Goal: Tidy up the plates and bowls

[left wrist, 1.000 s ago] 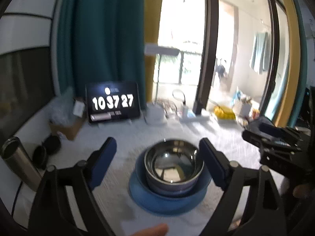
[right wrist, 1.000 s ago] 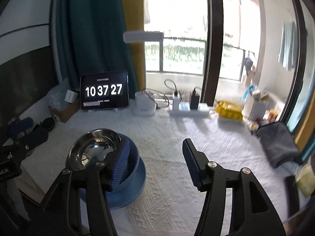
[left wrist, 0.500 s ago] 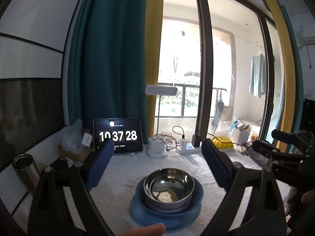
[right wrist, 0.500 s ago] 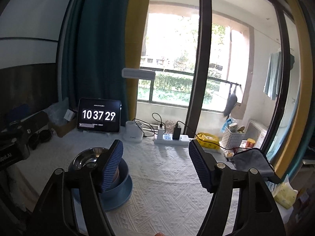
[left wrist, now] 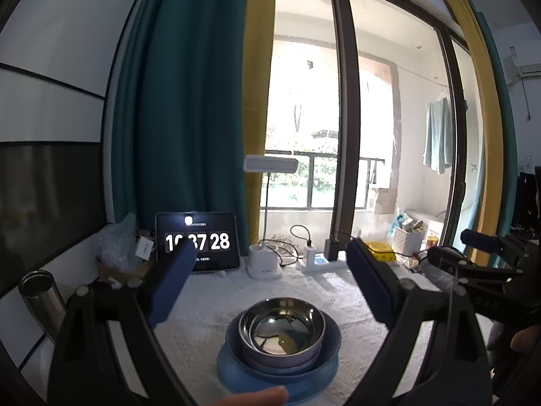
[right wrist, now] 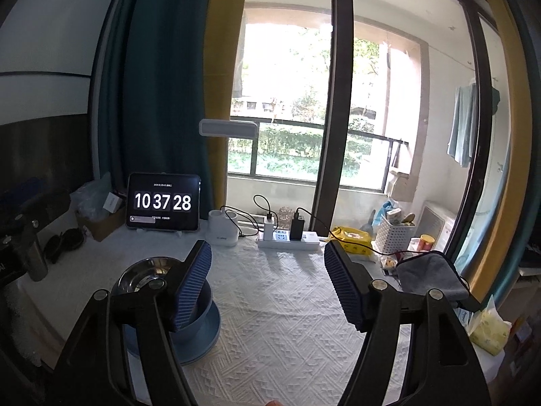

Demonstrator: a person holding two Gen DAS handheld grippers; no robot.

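Note:
A steel bowl (left wrist: 282,328) sits nested in a blue bowl (left wrist: 329,341), which stands on a blue plate (left wrist: 236,377) on the white tablecloth. My left gripper (left wrist: 270,252) hangs above and behind this stack, open and empty, fingers (left wrist: 169,287) wide apart. In the right wrist view the same steel bowl (right wrist: 148,272), blue bowl (right wrist: 203,308) and blue plate (right wrist: 209,333) lie at lower left, partly behind my left finger pad (right wrist: 192,284). My right gripper (right wrist: 267,250) is open with nothing between its jaws, to the right of the stack. The right gripper (left wrist: 487,264) also shows at the left view's right edge.
A tablet clock (right wrist: 163,202), white lamp base (right wrist: 222,228) and power strip (right wrist: 287,238) line the table's back. A steel tumbler (left wrist: 40,297) stands far left. A grey cloth (right wrist: 427,275), white basket (right wrist: 394,233) and yellow packet (right wrist: 351,237) sit right. A person's fingertip (left wrist: 250,397) shows below.
Both grippers lifted and tipped upward, away from the stack, which now sits lower and smaller in view. The right gripper's jaws widened and left the blue bowl's rim.

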